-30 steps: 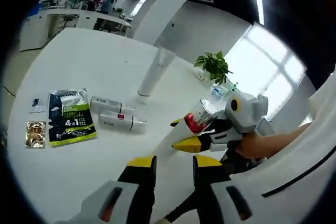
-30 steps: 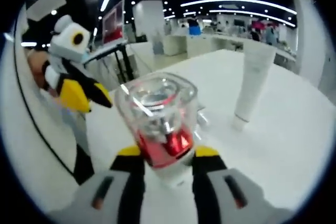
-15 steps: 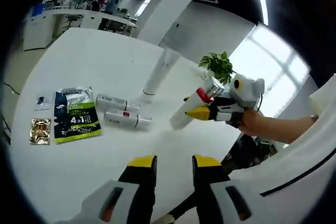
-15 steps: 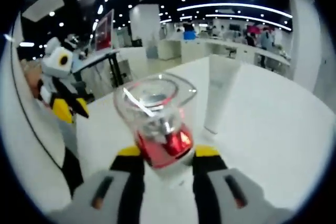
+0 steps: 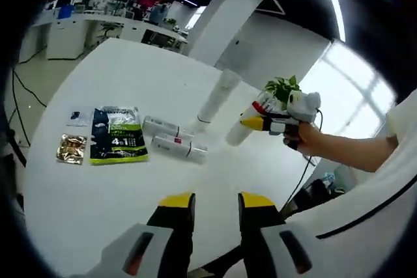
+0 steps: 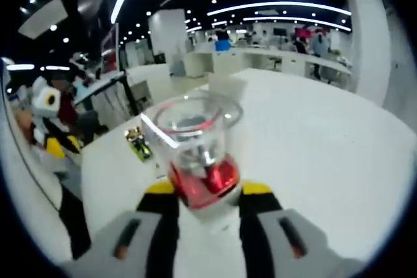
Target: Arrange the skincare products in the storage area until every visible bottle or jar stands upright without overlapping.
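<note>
In the left gripper view, the left tool (image 5: 208, 203) hung over the white table (image 5: 98, 193) with its jaws spread and nothing between them; two bottles (image 5: 174, 145) lay flat beside a green packet (image 5: 117, 135), and a white tube (image 5: 218, 97) stood upright. In the right gripper view, the right tool (image 6: 208, 193) pinched a clear-capped bottle (image 6: 199, 151) above the table.

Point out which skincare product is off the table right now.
The clear-capped bottle with the red collar, clamped in the right gripper. The tall white tube stands on the table; the two small bottles lie on it.
</note>
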Action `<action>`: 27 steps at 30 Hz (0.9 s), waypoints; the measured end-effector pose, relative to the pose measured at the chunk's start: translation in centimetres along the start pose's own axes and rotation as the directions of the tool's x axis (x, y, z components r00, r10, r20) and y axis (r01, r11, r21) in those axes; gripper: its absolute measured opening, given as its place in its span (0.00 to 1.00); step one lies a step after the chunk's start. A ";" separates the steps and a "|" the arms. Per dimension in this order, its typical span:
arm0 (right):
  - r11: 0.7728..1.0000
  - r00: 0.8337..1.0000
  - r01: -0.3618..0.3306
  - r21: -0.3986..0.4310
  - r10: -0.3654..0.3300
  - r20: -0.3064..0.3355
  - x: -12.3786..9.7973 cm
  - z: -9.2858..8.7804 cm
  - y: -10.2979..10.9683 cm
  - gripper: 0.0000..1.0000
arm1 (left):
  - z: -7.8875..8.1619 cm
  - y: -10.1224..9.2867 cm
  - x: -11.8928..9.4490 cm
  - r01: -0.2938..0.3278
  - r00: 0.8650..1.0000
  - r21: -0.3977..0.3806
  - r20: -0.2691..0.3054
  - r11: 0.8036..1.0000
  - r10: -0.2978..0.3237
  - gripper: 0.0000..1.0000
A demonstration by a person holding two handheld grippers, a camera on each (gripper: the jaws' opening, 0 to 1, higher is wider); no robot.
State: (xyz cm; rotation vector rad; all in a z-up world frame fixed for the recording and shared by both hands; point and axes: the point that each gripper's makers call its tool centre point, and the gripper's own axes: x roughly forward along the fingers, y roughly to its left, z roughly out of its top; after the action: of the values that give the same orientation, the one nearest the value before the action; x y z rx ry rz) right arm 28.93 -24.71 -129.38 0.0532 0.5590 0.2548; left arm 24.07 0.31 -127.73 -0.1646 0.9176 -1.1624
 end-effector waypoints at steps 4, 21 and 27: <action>1.000 0.999 -0.008 -0.026 0.008 -0.033 0.5 -0.2 -0.5 0.32 | 0.1 1.3 -0.8 -0.052 0.998 -0.068 0.034 0.996 0.054 0.26; 0.998 0.997 -0.062 -0.018 0.061 -0.039 3.3 -0.2 -4.1 0.32 | -0.4 0.4 -1.9 -0.084 0.996 -0.035 0.032 0.996 0.085 0.26; 0.996 0.996 -0.081 -0.045 0.079 -0.037 4.3 0.1 -4.7 0.32 | -0.4 1.2 -2.5 -0.150 0.983 -0.113 0.085 0.982 0.160 0.26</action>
State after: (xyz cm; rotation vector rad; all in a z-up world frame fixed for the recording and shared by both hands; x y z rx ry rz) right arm 33.60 -28.16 -132.06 0.0257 0.5862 0.3473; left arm 24.42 3.09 -127.34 -0.2276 0.8936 -0.9542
